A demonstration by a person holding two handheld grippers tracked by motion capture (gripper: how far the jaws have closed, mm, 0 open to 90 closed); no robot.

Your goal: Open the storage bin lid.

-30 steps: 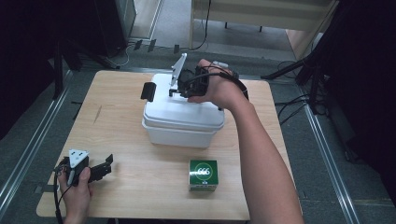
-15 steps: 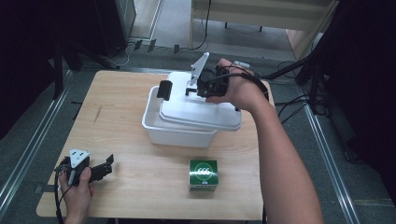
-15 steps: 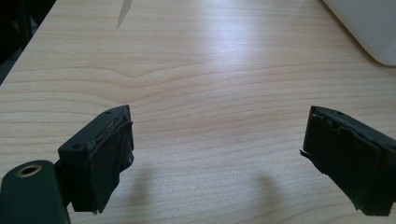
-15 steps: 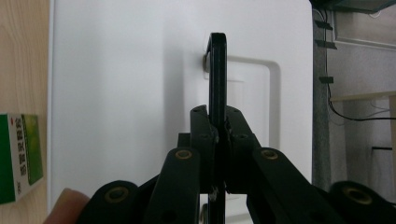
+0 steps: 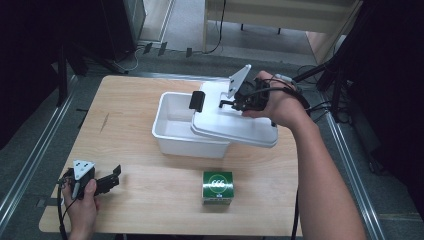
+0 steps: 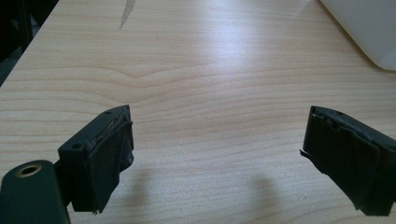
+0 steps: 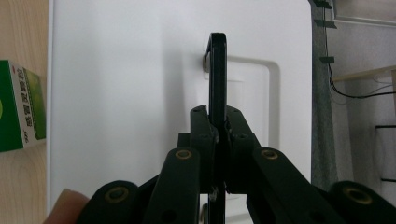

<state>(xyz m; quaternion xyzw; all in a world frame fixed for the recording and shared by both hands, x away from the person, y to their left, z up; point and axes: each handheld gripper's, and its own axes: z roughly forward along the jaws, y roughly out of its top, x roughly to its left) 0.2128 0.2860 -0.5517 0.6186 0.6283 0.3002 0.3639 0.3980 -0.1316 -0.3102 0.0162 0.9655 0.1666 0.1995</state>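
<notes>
White tub (image 5: 175, 131) and white lid (image 5: 235, 125) with black handle (image 7: 217, 74); green carton (image 5: 217, 186) with white emblem near the tub; pale wood-grain table (image 5: 125, 105); black jaws.

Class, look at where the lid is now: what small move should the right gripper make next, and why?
Probably carry the lid further right and set it on the table. The right gripper is clamped on its black handle, and the lid partly overhangs the open white box.

Wood table (image 5: 150, 100) on grey floor (image 5: 180, 30), dark surrounds.
</notes>
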